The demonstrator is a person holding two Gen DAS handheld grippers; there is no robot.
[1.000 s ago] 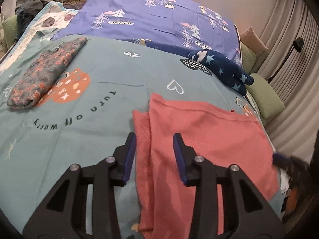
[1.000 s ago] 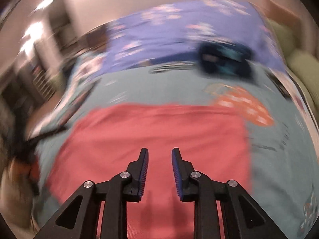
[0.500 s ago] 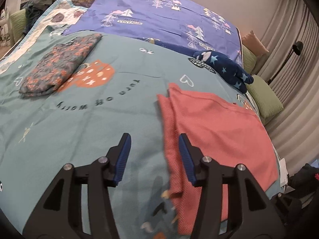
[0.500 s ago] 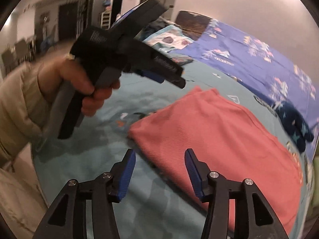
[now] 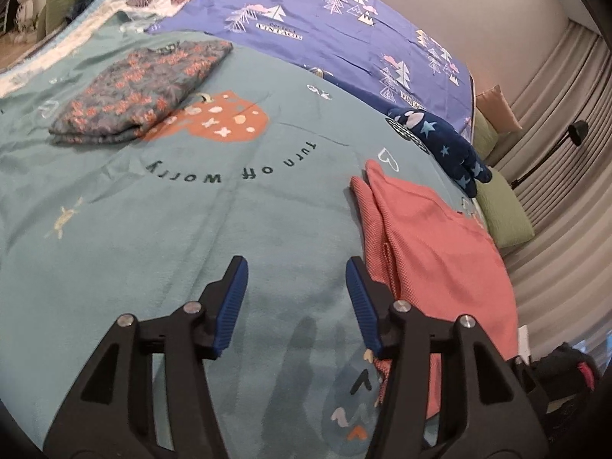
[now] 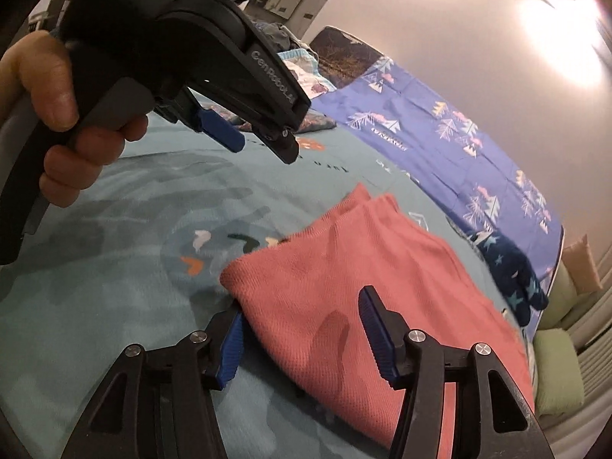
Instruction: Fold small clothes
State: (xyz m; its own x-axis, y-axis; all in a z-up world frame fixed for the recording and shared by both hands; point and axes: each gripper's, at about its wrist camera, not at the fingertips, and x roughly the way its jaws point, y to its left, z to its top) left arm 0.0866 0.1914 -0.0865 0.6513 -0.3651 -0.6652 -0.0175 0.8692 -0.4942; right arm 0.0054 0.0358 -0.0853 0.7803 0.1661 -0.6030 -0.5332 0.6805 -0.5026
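Left tongs (image 5: pixel 296 298) now wider, off pink cloth (image 5: pixel 440 244) (folded).

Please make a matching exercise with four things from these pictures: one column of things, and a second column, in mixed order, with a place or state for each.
1. pink garment
2. floral garment
3. star-print garment
4. left gripper

a. folded, at the far left of the bed
b. open, holding nothing
c. beside the purple sheet
d. under the right gripper

Pairs: 1-d, 2-a, 3-c, 4-b
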